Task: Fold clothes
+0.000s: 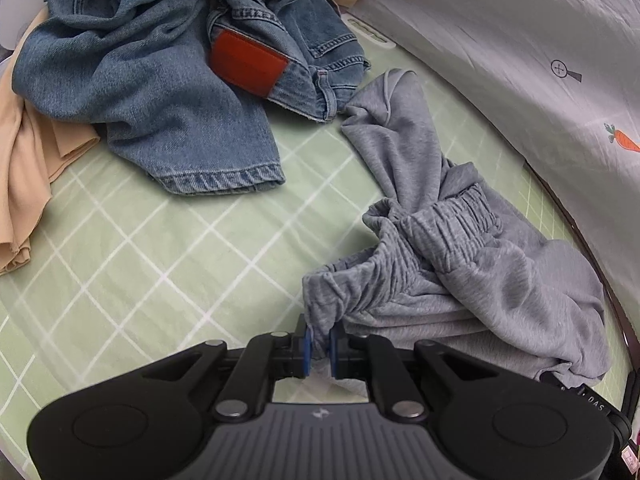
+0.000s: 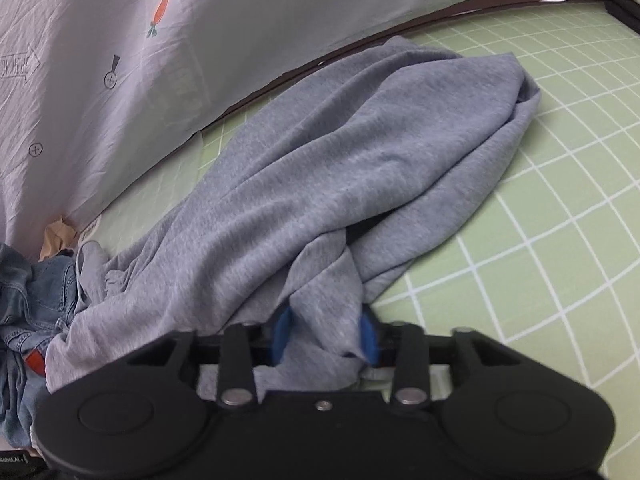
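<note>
Grey sweatpants (image 1: 460, 264) lie crumpled on the green checked sheet (image 1: 160, 260), their elastic waistband bunched toward the camera. My left gripper (image 1: 320, 346) is shut on the near end of that waistband, cloth pinched between the blue pads. In the right wrist view the same grey sweatpants (image 2: 340, 152) stretch away in a long heap. My right gripper (image 2: 324, 336) has a thick fold of the grey cloth filling the gap between its blue pads, touching both.
Blue jeans (image 1: 140, 80) with a red patch (image 1: 248, 64) are heaped at the back left, over a beige garment (image 1: 24, 168). A white printed cloth wall (image 1: 520, 40) with a carrot print runs along the right. Bare green sheet (image 2: 540, 240) lies to the right gripper's right.
</note>
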`<state>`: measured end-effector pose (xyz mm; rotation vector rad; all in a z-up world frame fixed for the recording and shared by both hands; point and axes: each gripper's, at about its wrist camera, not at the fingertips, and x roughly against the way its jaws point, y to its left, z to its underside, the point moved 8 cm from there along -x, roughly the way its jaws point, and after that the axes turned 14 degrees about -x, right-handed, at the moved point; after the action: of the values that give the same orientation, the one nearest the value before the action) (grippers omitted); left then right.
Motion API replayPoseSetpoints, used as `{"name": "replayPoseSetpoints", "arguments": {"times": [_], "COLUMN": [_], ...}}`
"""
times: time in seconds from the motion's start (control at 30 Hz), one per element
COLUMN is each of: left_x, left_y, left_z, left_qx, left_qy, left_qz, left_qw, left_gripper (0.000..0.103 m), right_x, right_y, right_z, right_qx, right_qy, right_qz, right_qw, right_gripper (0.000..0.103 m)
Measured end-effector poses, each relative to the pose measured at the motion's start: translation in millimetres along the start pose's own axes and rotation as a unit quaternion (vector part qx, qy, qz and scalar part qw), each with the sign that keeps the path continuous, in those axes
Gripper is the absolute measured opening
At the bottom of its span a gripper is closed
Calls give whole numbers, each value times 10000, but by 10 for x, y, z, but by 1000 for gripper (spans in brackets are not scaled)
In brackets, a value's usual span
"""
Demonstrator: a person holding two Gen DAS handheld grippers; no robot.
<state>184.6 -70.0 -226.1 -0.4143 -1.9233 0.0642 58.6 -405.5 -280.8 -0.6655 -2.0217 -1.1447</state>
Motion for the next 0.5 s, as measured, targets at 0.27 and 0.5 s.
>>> {"name": "replayPoseSetpoints", "arguments": {"times": [0.27, 0.5], "left_x": [54, 102], "left_y": [-367, -1416], "left_z": [78, 239], "left_qx": [200, -171], "left_qy": [61, 65], "left_qz": [275, 1177], "left_qw": [9994, 9929], "left_gripper": [10, 10], "right_x": [497, 1507], "right_y": [-333, -551], "right_z": [-460, -1346], "right_qx": [426, 1210], "right_qy": [-899, -2537], "right_qz": [498, 916], "right_qw": [9938, 9553], "right_gripper": [5, 5]}}
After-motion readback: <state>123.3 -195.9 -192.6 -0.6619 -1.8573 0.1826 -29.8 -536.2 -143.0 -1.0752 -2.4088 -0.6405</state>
